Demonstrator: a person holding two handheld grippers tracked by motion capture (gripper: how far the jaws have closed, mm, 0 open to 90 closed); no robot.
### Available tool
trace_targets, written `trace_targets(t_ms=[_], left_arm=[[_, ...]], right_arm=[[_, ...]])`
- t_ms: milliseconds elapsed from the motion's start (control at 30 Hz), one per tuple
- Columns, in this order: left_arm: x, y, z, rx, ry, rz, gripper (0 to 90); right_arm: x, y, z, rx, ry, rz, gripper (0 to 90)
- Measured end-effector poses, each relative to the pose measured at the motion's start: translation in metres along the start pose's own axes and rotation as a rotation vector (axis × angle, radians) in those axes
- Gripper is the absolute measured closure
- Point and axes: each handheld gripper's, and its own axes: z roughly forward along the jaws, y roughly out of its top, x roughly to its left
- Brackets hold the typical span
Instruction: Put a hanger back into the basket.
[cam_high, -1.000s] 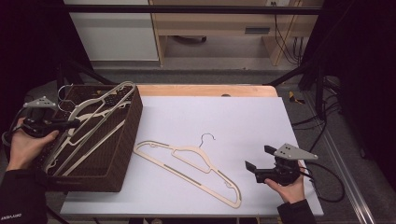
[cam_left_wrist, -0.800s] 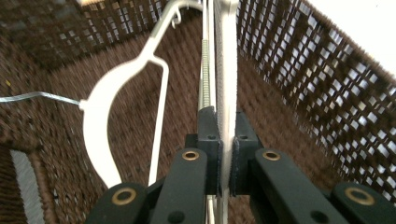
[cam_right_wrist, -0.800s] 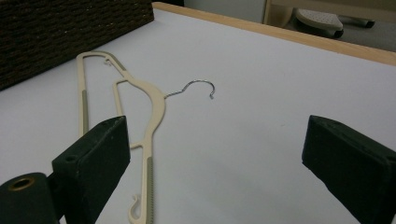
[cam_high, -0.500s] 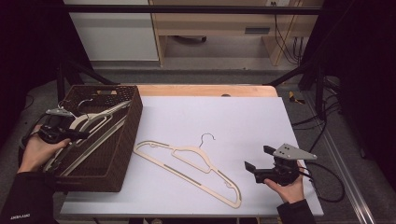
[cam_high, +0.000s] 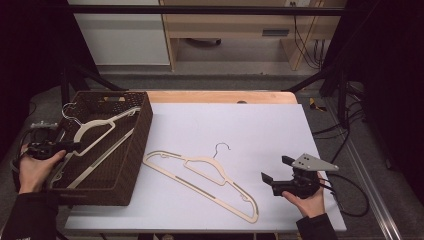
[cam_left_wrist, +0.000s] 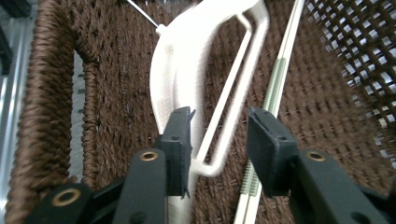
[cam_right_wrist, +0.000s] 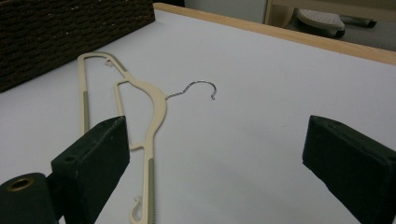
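Note:
A cream plastic hanger (cam_high: 95, 131) with a wire hook lies slanted inside the dark wicker basket (cam_high: 142, 130) at the table's left. My left gripper (cam_high: 50, 148) sits at the basket's left rim. In the left gripper view its jaws (cam_left_wrist: 219, 126) have just been opening and stand apart around the hanger's (cam_left_wrist: 182, 60) thin lower bar, and the pads do not press on it. A second cream hanger (cam_high: 200, 172) lies flat on the white table. My right gripper (cam_high: 272, 182) rests open at the front right and faces that hanger (cam_right_wrist: 149, 107), with nothing between its jaws (cam_right_wrist: 215, 154).
The basket's woven wall (cam_left_wrist: 42, 116) rises close on the left of the left jaws, and another pale hanger bar (cam_left_wrist: 275, 79) lies along the basket floor. The white table top (cam_high: 240, 125) has a wooden far edge (cam_high: 220, 96).
My left hand has come down and lowered the hangers from above the basket rim into the basket. Its jaws have opened off the hanger. The right gripper has stayed put.

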Motion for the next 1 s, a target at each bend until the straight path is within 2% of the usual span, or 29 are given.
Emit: trace_targets(t_ms=[33, 100, 133, 267, 333, 367, 467, 633, 833, 933, 1000], left_arm=[[-0.001, -0.001, -0.003, -0.017, 0.014, 0.0, 59.4], [-0.003, -0.001, -0.007, -0.04, 0.014, 0.009, 56.0], [-0.006, 0.0, -0.011, -0.06, 0.024, 0.023, 54.8], [-0.02, 0.003, -0.021, -0.143, 0.003, 0.03, 50.6], [-0.03, 0.005, -0.026, -0.181, -0.037, 0.039, 50.0], [-0.04, 0.006, -0.028, -0.2, -0.05, 0.056, 48.8], [-0.056, 0.009, -0.031, -0.23, -0.076, 0.091, 45.9], [-0.087, 0.014, -0.037, -0.312, -0.154, 0.122, 36.7], [-0.128, 0.015, -0.036, -0.375, -0.224, 0.167, 23.0], [-0.146, 0.015, -0.034, -0.4, -0.28, 0.183, 18.4], [-0.159, 0.014, -0.034, -0.415, -0.296, 0.197, 16.0]], right_arm=[[0.0, 0.0, 0.0, 0.0, 0.0, 0.0, 7.6], [0.0, 0.0, 0.0, -0.001, 0.0, 0.001, 7.6], [0.0, 0.0, 0.001, -0.003, 0.001, 0.001, 7.6], [0.0, 0.001, 0.001, -0.008, 0.0, 0.012, 7.5], [0.0, 0.001, 0.001, -0.014, 0.002, 0.01, 7.5], [-0.001, 0.001, 0.001, -0.015, 0.002, 0.007, 7.5], [-0.001, 0.002, 0.001, -0.022, 0.003, 0.015, 7.4], [-0.002, 0.003, 0.0, -0.033, 0.005, 0.015, 7.4], [-0.003, 0.004, 0.001, -0.035, 0.004, 0.009, 7.6], [-0.003, 0.005, 0.002, -0.033, 0.003, 0.009, 7.5], [-0.002, 0.005, 0.003, -0.035, 0.001, 0.014, 7.5]])
